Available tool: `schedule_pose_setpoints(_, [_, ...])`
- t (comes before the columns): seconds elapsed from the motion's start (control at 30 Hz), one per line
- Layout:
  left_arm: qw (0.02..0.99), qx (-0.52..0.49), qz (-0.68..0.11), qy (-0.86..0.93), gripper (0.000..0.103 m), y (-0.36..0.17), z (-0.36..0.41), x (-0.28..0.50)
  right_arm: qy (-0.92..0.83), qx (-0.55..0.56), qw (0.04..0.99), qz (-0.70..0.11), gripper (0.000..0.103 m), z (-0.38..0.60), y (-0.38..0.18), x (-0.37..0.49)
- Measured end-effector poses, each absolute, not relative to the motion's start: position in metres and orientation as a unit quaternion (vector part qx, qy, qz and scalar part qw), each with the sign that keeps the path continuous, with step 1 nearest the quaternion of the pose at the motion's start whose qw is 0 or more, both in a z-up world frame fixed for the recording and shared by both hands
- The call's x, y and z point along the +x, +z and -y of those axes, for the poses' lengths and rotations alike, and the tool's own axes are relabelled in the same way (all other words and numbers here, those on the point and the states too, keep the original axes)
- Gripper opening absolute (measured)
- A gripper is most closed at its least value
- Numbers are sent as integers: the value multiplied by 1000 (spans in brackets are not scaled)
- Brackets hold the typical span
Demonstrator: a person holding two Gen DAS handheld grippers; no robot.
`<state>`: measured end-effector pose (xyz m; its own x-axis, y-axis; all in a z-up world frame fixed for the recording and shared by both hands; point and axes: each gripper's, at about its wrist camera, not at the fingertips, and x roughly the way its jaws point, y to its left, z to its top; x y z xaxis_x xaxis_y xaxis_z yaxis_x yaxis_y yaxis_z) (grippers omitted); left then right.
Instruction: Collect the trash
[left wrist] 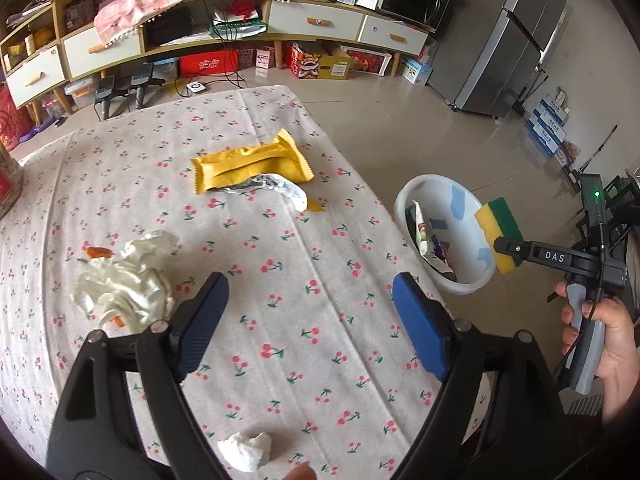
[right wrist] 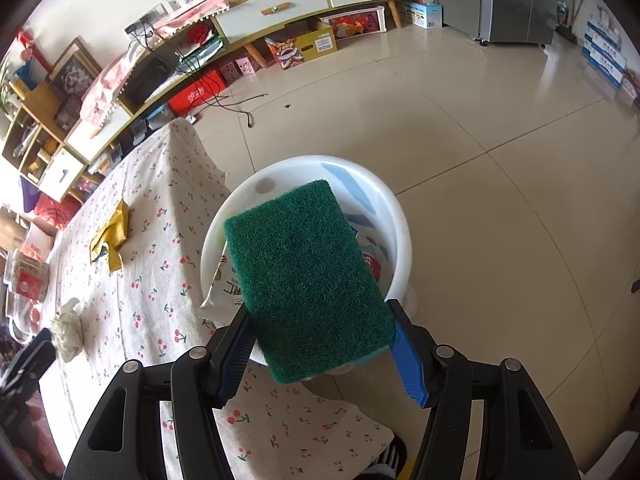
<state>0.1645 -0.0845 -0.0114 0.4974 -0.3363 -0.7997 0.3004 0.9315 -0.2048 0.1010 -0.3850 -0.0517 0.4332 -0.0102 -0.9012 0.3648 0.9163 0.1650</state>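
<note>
Our left gripper (left wrist: 308, 320) hangs with its jaws spread wide and nothing between them, only bare cherry-print tablecloth (left wrist: 248, 248) beneath. Just beside its left finger lies a crumpled white wrapper (left wrist: 128, 280) with orange scraps at its edges, and close under the gripper, at the table's near edge, sits a small white paper wad (left wrist: 246, 450). Farther out, toward the far edge, a yellow snack packet (left wrist: 252, 166) lies with a crushed foil wrapper (left wrist: 276, 190) touching its near side.

Our right gripper (right wrist: 320, 344) is clamped on a sponge (right wrist: 308, 276) (green scouring face up, yellow foam below, as the left wrist view shows), both pads pressing its sides. We hold it above a white bin (right wrist: 396, 216) that stands on the tiled floor (right wrist: 500, 140) just beside the table's right edge, with wrappers already inside. A hand (left wrist: 608, 340) grips the right gripper's handle. Beyond the table runs a low cabinet (left wrist: 312, 20) with white drawers, a grey refrigerator (left wrist: 508, 36) at its right end.
</note>
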Motion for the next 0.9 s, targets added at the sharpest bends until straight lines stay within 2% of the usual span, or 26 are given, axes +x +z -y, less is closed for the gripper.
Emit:
schedule_pose_setpoints(0.5, [873, -24, -469, -133, 88, -17, 0, 144, -131, 146, 831, -521, 65, 366, -60, 119])
schedule_pose_setpoints(0.6, [875, -24, -467, -126, 95, -18, -14, 140, -137, 141, 832, -519, 67, 365, -60, 121])
schedule_pose_setpoints(0.67, [877, -27, -464, -121, 97, -18, -22, 137, -138, 136, 832, -519, 68, 363, -60, 122])
schedule_pose_setpoints(0.73, [878, -33, -462, -117, 98, -18, -30, 135, -139, 132, 831, -523, 79, 361, -60, 124])
schedule_pose_setpoints(0.8, [880, -39, -460, -116, 100, -19, -35, 131, -141, 127, 832, -522, 84, 358, -59, 124])
schedule_pose_setpoints(0.9, [880, -44, -458, -118, 101, -20, -41, 129, -141, 119, 833, -521, 85, 352, -55, 124])
